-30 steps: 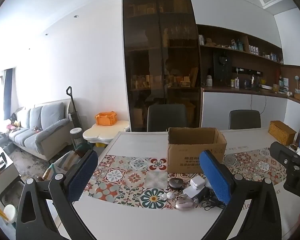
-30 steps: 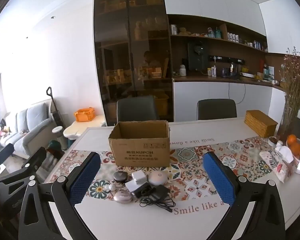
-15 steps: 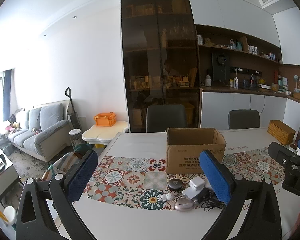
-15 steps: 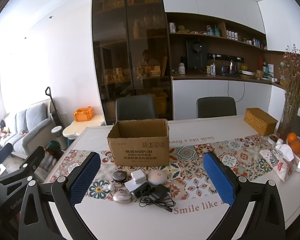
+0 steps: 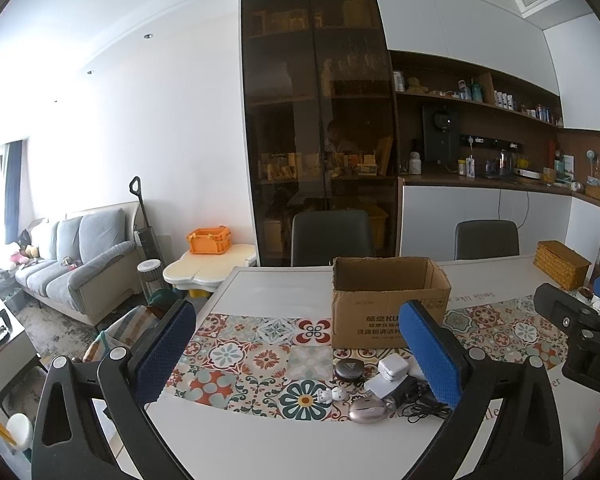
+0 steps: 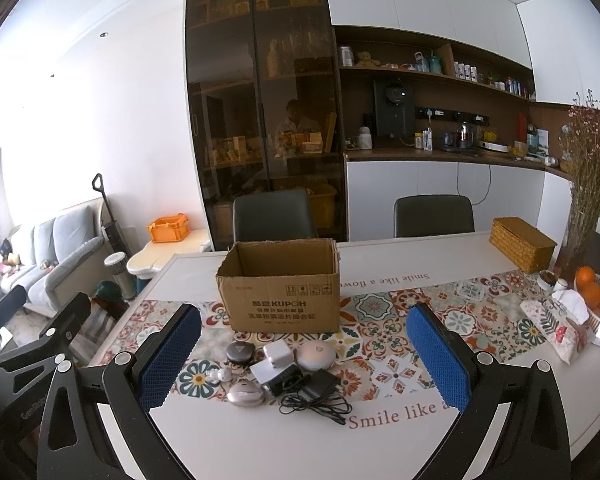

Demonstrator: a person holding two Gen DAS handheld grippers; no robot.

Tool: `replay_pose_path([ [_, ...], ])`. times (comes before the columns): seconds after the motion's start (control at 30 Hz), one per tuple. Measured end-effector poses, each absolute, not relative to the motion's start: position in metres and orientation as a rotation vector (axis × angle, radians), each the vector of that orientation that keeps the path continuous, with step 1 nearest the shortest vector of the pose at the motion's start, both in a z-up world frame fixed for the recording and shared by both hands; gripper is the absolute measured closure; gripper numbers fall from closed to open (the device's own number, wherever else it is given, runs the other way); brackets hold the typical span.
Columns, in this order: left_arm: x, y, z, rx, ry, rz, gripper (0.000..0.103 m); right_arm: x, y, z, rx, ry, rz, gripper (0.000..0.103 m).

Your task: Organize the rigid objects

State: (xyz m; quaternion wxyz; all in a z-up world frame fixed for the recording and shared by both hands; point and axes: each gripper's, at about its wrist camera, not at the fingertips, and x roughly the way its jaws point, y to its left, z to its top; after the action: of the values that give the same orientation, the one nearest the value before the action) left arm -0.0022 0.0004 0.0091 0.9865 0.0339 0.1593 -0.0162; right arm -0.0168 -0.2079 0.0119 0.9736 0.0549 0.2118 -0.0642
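sitting open-topped on the table (image 6: 380,440), the cardboard box (image 6: 280,300) shows no contents; left gripper (image 5: 300,356) and right gripper (image 6: 304,356) hover, jaws spread wide, empty.

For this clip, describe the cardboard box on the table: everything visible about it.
The cardboard box is plain brown corrugated card, rectangular, standing upright on the table with its top open. No contents show above the rim; its floor is hidden. The front face carries dark print reading KUPOH, small handling symbols and lines of Chinese text. Its front part rests on the patterned tile-print runner, its back on bare white tabletop. A cluster of small gadgets lies just in front, apparently not touching it. Neither claw touches it.
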Motion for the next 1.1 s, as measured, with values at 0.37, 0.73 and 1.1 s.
replay_pose_path([
  [0.37,-0.0014,-0.0011,0.0160,0.071,0.319,-0.040,0.000,-0.0134,-0.2083,0.0114,0.111,0.426,-0.132,0.000],
  [0.73,-0.0017,-0.0017,0.0154,0.070,0.317,-0.043,0.000,-0.0142,-0.2083,0.0115,0.110,0.426,-0.130,0.000],
  [1.1,-0.0019,-0.0019,0.0150,0.069,0.316,-0.042,0.000,-0.0137,-0.2083,0.0107,0.110,0.428,-0.131,0.000],
])
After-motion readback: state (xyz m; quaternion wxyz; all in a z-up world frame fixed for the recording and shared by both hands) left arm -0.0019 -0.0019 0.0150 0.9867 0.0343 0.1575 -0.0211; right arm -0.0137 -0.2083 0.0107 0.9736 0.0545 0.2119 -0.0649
